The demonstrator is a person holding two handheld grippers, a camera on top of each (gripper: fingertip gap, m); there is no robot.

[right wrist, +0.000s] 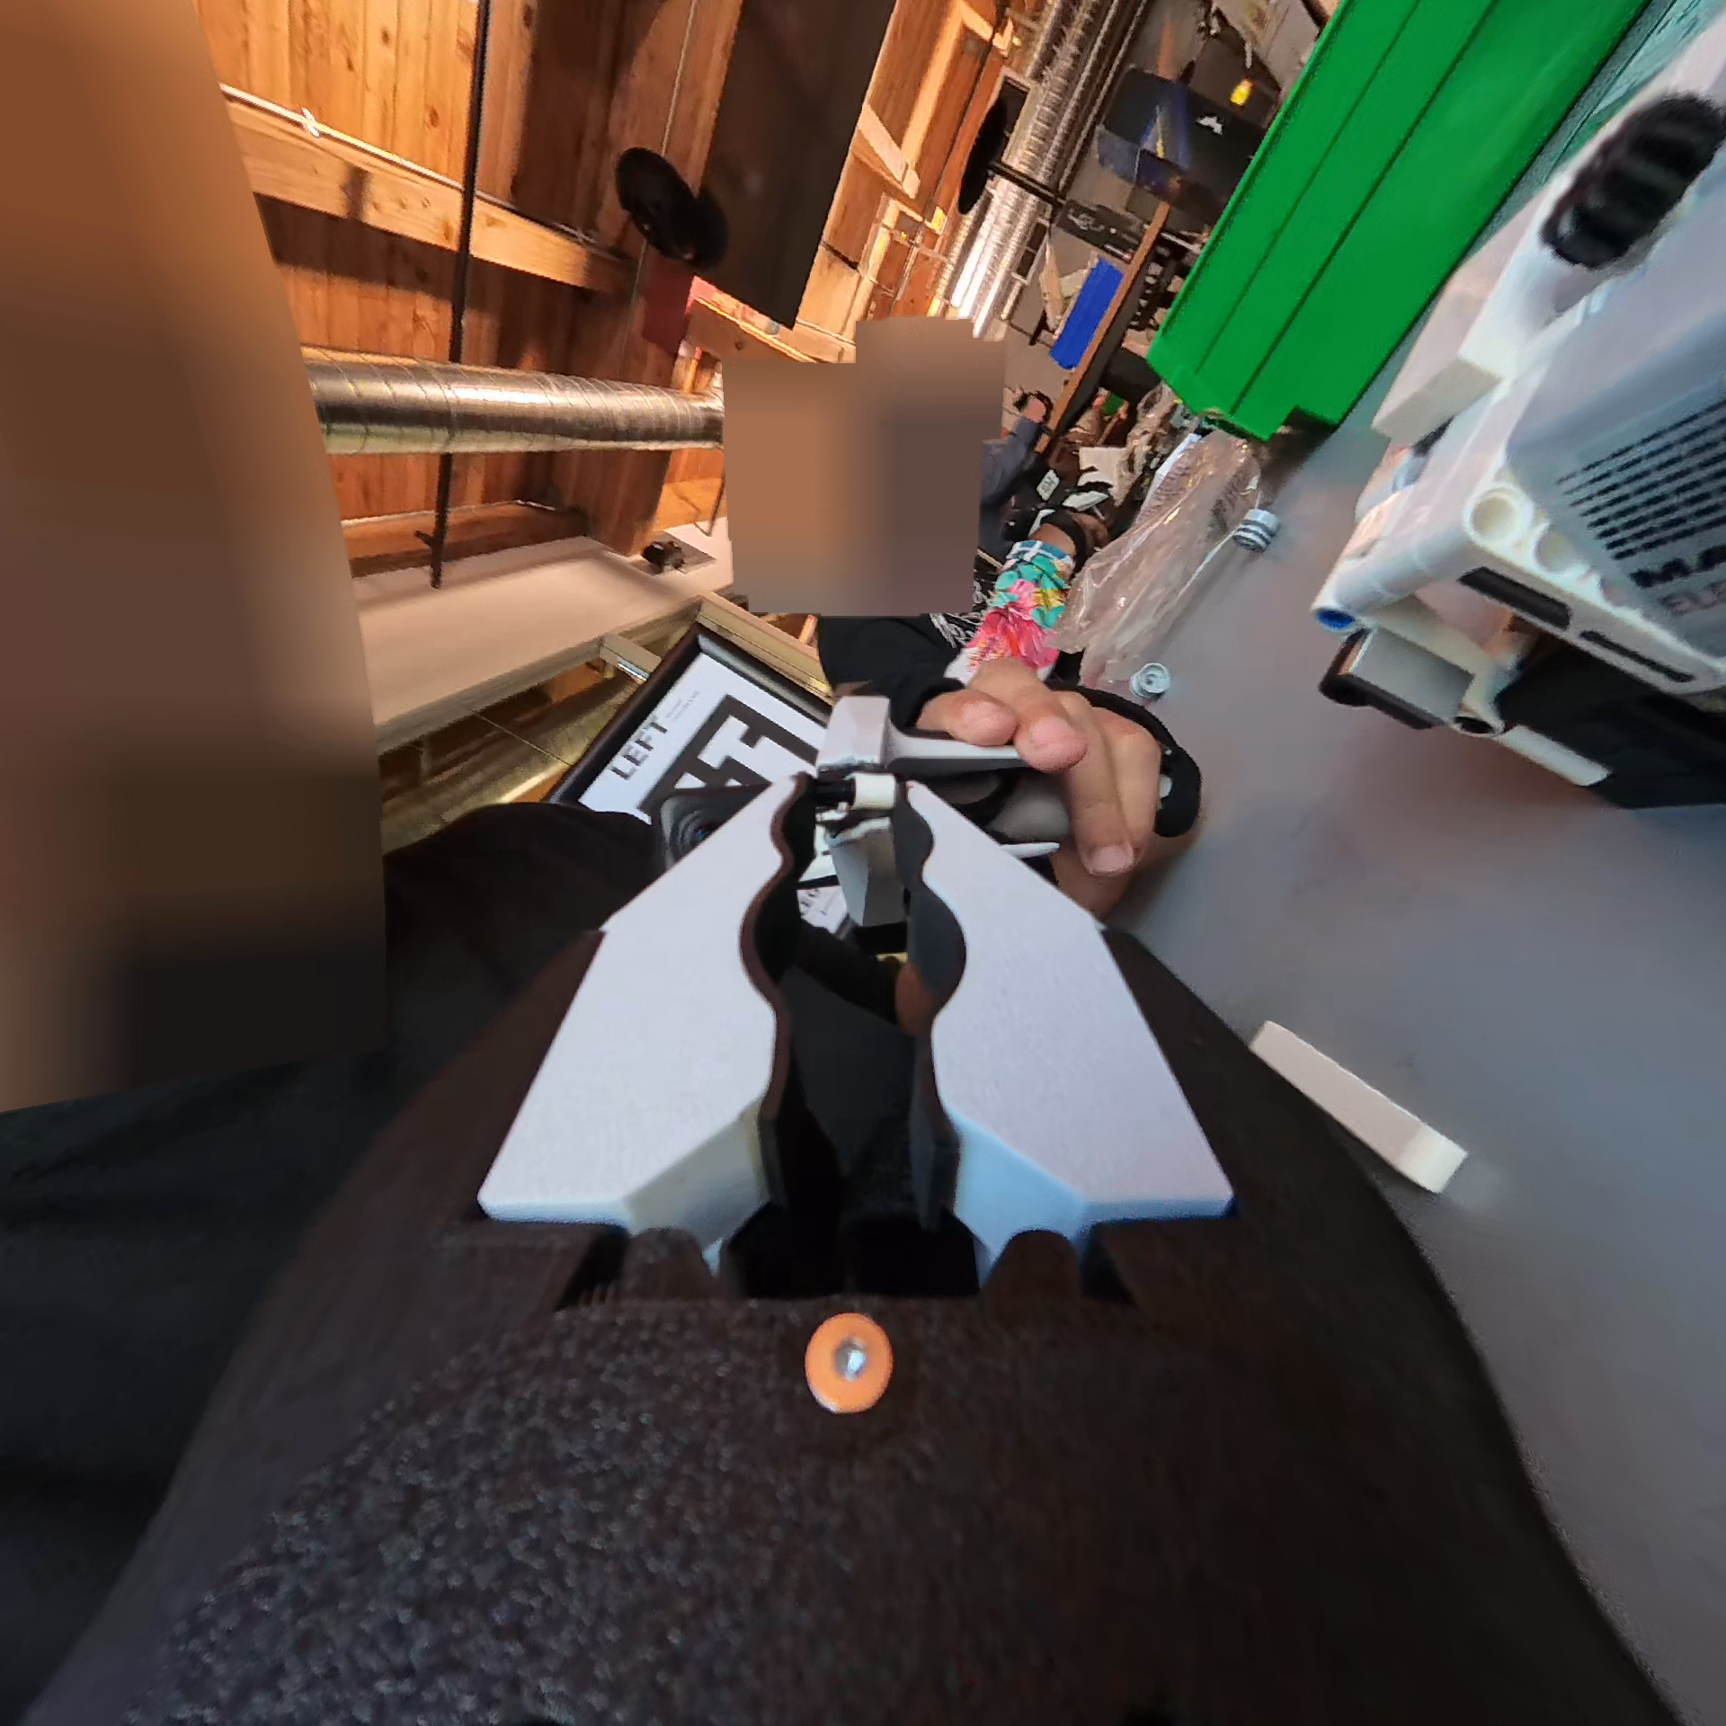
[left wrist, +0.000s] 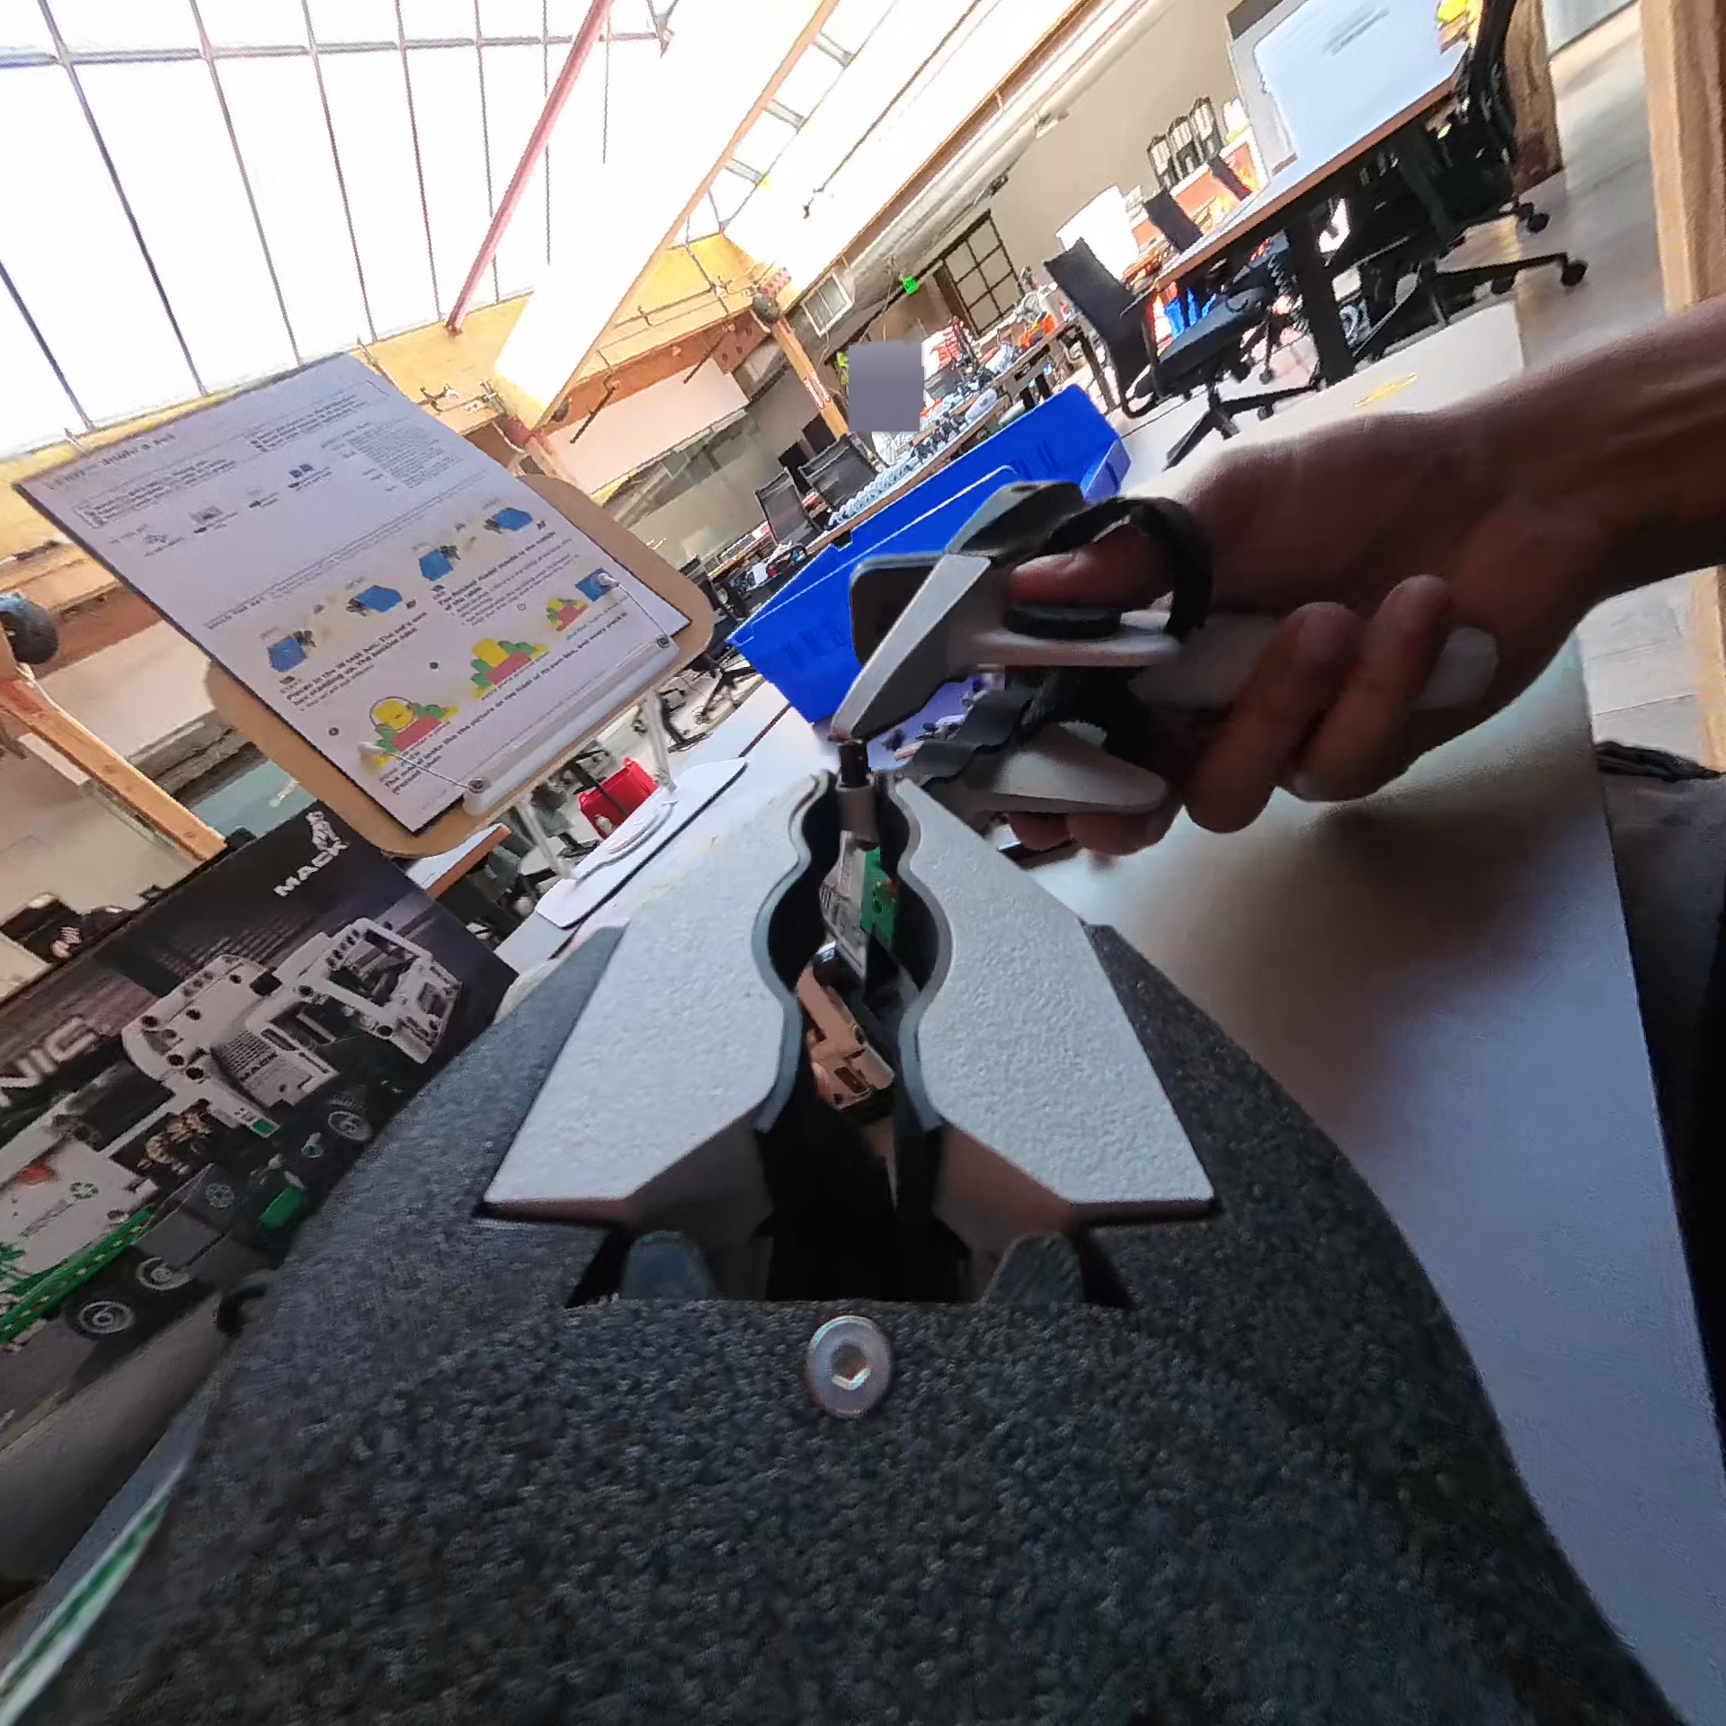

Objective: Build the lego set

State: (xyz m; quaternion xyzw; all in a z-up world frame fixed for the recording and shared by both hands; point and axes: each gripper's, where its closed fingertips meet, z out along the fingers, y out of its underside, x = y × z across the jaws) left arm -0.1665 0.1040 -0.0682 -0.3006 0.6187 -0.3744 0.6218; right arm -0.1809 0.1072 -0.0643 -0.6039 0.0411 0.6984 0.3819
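Off to the upper right of the right gripper [right wrist: 845,803], the partly built white truck model [right wrist: 1532,467] sits on the grey table [right wrist: 1401,934]: its cab front with grille, white beams and black parts is assembled. How much of the body is done cannot be judged, since only a corner shows. Loose parts remain, so the build looks well underway but unfinished.

Beyond that model, farther from the right gripper, a green bin [right wrist: 1326,233] stands on the table; its inside is hidden. Ahead and to the right of the left gripper [left wrist: 855,794], past the other tool, a blue bin [left wrist: 897,560] lies with its contents not visible. A clear plastic bag [right wrist: 1158,551] sits between the right gripper's tips and the green bin, and what it holds is unclear.

Left of the left gripper, the set's box [left wrist: 215,1046] rests below an instruction sheet on a stand [left wrist: 374,598].

Both tools meet tip to tip above the table. The left gripper's fingers are drawn narrow around a small grey and black connector piece [left wrist: 852,794]. The right gripper's fingers are also close together, apparently pinching a small white sleeve on a black pin [right wrist: 855,794], which is being mated with the piece in the other tool.

Smaller still, a white flat piece [right wrist: 1354,1102] lies right of the right gripper, and two grey bushes [right wrist: 1256,532] sit near the bag.
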